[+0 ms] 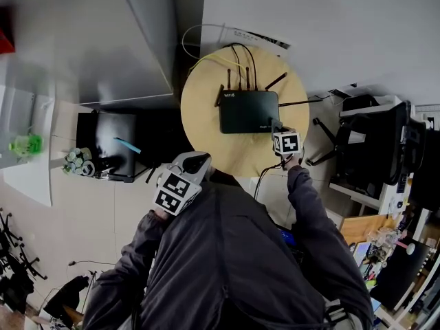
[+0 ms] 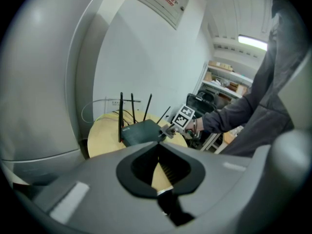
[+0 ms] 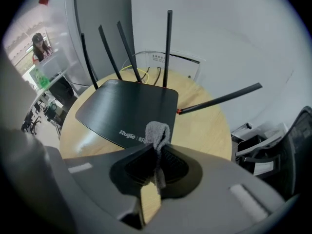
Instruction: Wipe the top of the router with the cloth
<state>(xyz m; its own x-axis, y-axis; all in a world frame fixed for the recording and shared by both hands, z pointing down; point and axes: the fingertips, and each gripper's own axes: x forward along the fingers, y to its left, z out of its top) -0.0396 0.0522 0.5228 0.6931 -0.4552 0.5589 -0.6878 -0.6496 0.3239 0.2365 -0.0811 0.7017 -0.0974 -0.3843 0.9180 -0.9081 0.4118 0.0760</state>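
We pinch the cloth (image 3: 157,130) in our right tongs (image 3: 157,147) over the near edge of the router (image 1: 249,111), which lies lengthwise across the counter (image 1: 206,126) with its antennas on the far side, while our left tongs (image 2: 158,143) are closed and empty.

Router (image 1: 249,111) sits on the table (image 1: 203,119), cables (image 1: 242,57) behind it

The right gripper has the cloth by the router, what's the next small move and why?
Probably ease the right gripper forward and down so the cloth presses onto the router top; its jaws pinch the cloth at the router's near edge, contact unclear.
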